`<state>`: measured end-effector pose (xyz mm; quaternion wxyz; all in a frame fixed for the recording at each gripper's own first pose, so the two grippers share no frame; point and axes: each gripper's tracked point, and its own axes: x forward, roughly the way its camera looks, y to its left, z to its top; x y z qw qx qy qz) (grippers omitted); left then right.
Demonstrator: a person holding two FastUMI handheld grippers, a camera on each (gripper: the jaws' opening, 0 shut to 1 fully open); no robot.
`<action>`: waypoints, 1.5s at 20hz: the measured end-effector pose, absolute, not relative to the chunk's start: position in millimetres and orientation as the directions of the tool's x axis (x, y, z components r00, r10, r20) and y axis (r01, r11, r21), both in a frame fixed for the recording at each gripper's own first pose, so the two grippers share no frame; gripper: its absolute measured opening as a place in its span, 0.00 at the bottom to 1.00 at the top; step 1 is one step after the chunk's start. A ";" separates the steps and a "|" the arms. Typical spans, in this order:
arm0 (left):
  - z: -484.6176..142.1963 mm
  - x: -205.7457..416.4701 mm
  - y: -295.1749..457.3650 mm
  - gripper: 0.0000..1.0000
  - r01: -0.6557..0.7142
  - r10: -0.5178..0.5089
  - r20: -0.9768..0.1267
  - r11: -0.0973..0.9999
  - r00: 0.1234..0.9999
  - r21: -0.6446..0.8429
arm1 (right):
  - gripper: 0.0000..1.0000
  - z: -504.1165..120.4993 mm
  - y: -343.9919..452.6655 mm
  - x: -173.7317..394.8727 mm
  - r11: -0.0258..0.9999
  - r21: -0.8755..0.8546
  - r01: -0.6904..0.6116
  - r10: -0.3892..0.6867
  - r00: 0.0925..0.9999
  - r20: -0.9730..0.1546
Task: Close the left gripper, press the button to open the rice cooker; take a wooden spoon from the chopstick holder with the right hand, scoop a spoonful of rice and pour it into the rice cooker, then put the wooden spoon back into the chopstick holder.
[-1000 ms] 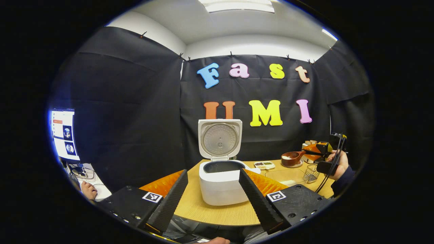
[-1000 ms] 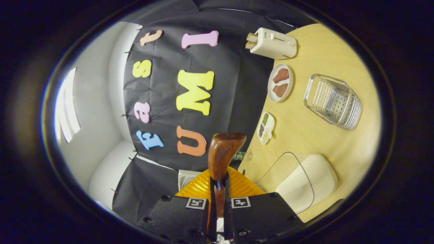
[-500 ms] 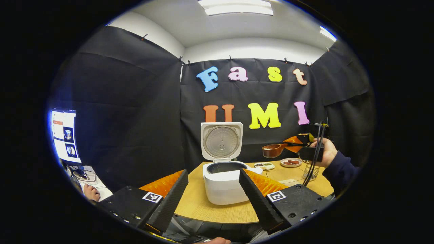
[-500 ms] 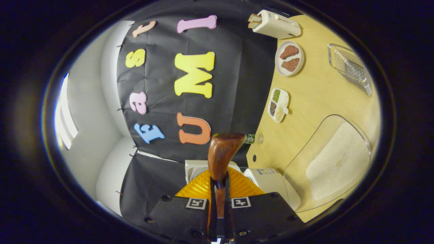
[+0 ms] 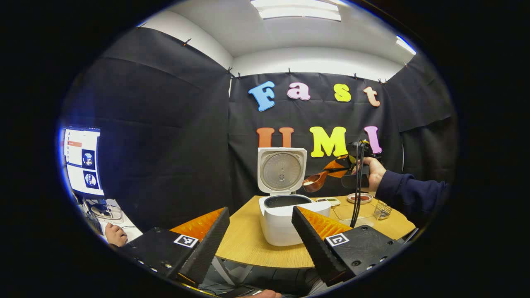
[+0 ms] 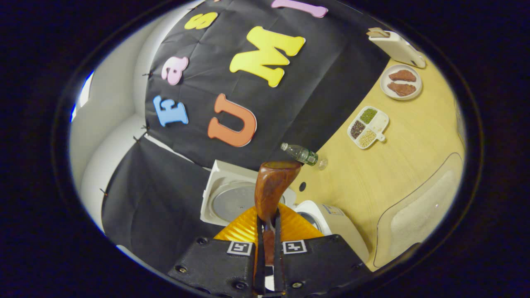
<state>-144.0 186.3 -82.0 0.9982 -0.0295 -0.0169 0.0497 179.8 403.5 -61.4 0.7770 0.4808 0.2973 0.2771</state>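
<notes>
**Spoonful carried to the cooker**

Item: reddish-brown wooden spoon [image 6: 271, 188], its handle clamped between my right gripper [image 6: 267, 248] fingers. Since a second ago it has travelled from over the round pale-wood table's [image 5: 248, 244] far right to just beside the white rice cooker's [image 5: 285, 221] raised lid, bowl [image 5: 314, 182] holding white rice above the open pot's right rim. Clear tabletop lies in front of the cooker. My left gripper [image 5: 258, 238] hangs spread wide, empty, at the near edge. My right hand [image 5: 374, 171] is raised, forearm level.

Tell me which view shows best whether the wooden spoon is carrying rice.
The left gripper view: the wooden spoon is seen from the side, white rice in its bowl, beside the rice cooker lid. The right gripper view shows just its handle and the bowl's back.
</notes>
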 end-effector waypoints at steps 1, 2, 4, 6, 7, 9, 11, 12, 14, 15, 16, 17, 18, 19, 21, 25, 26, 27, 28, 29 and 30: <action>-83.5 -145.3 191.0 0.96 -0.102 0.104 0.030 0.992 0.994 -0.067 | 0.13 -63.2 412.5 180.9 0.397 0.906 -0.148 0.722 0.660 -0.209; -85.0 -147.5 193.3 0.96 -0.098 0.101 0.030 0.992 0.994 -0.076 | 0.13 -65.3 422.1 178.9 0.414 0.896 -0.159 0.732 0.643 -0.224; -88.7 -149.9 196.2 0.95 -0.086 0.089 0.029 0.992 0.996 -0.092 | 0.13 -67.2 432.0 174.7 0.436 0.882 -0.178 0.737 0.633 -0.237; -92.6 -150.9 200.9 0.95 -0.089 0.092 0.023 0.991 0.996 -0.103 | 0.13 -65.1 440.4 172.2 0.479 0.848 -0.226 0.732 0.636 -0.244; -94.3 -150.4 203.2 0.95 -0.093 0.096 0.022 0.990 0.995 -0.104 | 0.13 -64.1 442.4 172.2 0.503 0.826 -0.253 0.726 0.643 -0.244; -96.9 -149.7 200.9 0.95 -0.094 0.096 0.016 0.991 0.995 -0.090 | 0.13 -61.1 445.5 174.9 0.559 0.772 -0.304 0.707 0.662 -0.251; -98.7 -150.9 201.2 0.94 -0.098 0.099 0.016 0.993 0.995 -0.068 | 0.13 -60.2 447.7 174.4 0.611 0.715 -0.341 0.687 0.677 -0.264; -99.2 -151.6 200.4 0.94 -0.099 0.100 0.015 0.993 0.995 -0.062 | 0.13 -58.3 449.2 175.2 0.628 0.688 -0.364 0.680 0.686 -0.259; -99.7 -151.8 197.6 0.94 -0.089 0.090 0.016 0.994 0.996 -0.062 | 0.13 -57.1 453.0 173.1 0.648 0.653 -0.393 0.677 0.691 -0.256; -100.0 -151.8 194.0 0.94 -0.080 0.081 0.013 0.995 0.997 -0.060 | 0.13 -55.7 456.6 169.4 0.653 0.635 -0.413 0.680 0.688 -0.251; -103.5 -152.2 191.5 0.94 -0.075 0.076 0.009 0.996 0.997 -0.052 | 0.13 -52.7 458.9 166.8 0.664 0.607 -0.436 0.678 0.693 -0.244; -105.3 -151.8 192.8 0.94 -0.077 0.077 0.005 0.996 0.997 -0.041 | 0.13 -49.7 459.6 164.1 0.677 0.581 -0.453 0.673 0.700 -0.238; -106.5 -150.4 193.8 0.94 -0.083 0.083 0.002 0.996 0.997 -0.031 | 0.13 -47.4 461.0 162.9 0.693 0.546 -0.471 0.665 0.710 -0.232; -108.3 -149.1 195.5 0.94 -0.090 0.090 -0.002 0.996 0.996 -0.024 | 0.13 -46.1 465.3 161.0 0.704 0.515 -0.490 0.662 0.714 -0.225; -109.4 -149.5 196.1 0.94 -0.091 0.091 -0.007 0.996 0.996 -0.024 | 0.13 -46.8 470.6 155.7 0.716 0.468 -0.518 0.663 0.714 -0.223; -111.6 -148.1 200.0 0.94 -0.094 0.094 -0.014 0.995 0.995 -0.038 | 0.13 -42.9 480.3 149.2 0.720 0.402 -0.566 0.672 0.712 -0.202; -113.1 -147.3 199.7 0.94 -0.094 0.093 -0.017 0.995 0.996 -0.039 | 0.13 -43.3 481.9 150.1 0.724 0.382 -0.574 0.671 0.714 -0.200; -114.5 -147.5 199.3 0.94 -0.092 0.091 -0.020 0.995 0.996 -0.036 | 0.13 -44.0 482.9 149.1 0.724 0.362 -0.587 0.674 0.713 -0.193; -116.1 -146.6 198.6 0.94 -0.091 0.090 -0.023 0.995 0.996 -0.033 | 0.13 -44.1 484.8 148.4 0.724 0.342 -0.599 0.677 0.712 -0.188; -116.8 -146.3 199.0 0.94 -0.093 0.092 -0.025 0.995 0.995 -0.031 | 0.13 -46.0 486.0 146.1 0.728 0.312 -0.611 0.677 0.713 -0.184; -118.4 -146.2 199.5 0.94 -0.092 0.091 -0.028 0.995 0.995 -0.029 | 0.13 -45.7 486.6 145.6 0.735 0.267 -0.623 0.673 0.718 -0.177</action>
